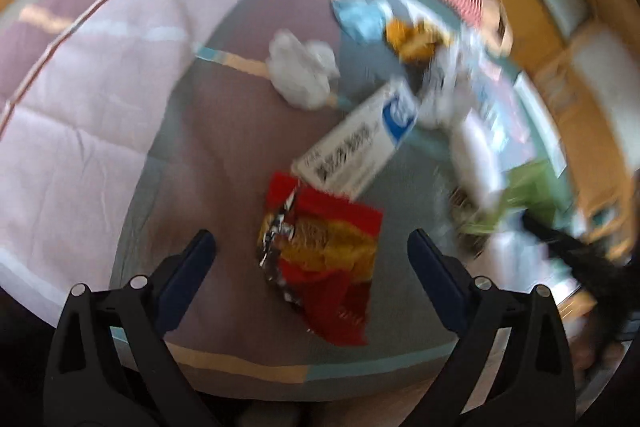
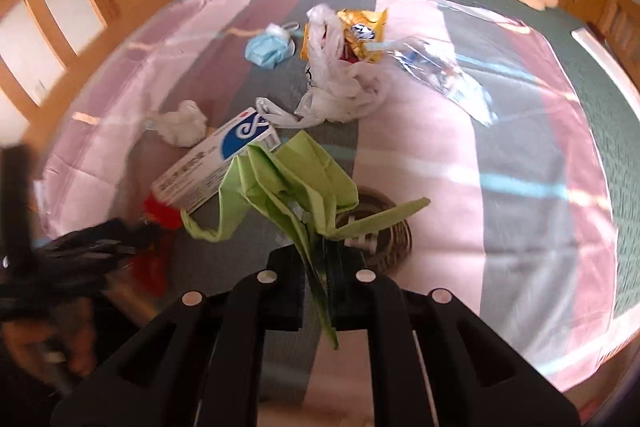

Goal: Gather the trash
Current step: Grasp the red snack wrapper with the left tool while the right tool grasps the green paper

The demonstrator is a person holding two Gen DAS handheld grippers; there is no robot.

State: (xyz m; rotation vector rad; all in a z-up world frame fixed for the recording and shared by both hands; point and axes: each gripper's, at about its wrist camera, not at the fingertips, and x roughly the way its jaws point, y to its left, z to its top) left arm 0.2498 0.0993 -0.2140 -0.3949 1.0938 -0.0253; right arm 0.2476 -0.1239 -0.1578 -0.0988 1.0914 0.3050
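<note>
A: Trash is strewn over the bed (image 2: pixel 520 155). The right gripper (image 2: pixel 320 263) is clamped on the green paper (image 2: pixel 292 179), held just above the covers.

B: Keep that pinch firm while carrying it. The left gripper (image 1: pixel 312 247), jaws apart, hangs over the red snack wrapper (image 1: pixel 320 255); I'd centre it, then close.

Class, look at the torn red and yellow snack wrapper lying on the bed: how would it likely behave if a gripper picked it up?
The red and yellow snack wrapper looks flat and empty, so it is probably very light. Its crinkled foil edge suggests thin film that would flop and crumple, not hold shape. The glossy surface may slip between the pads.
</note>
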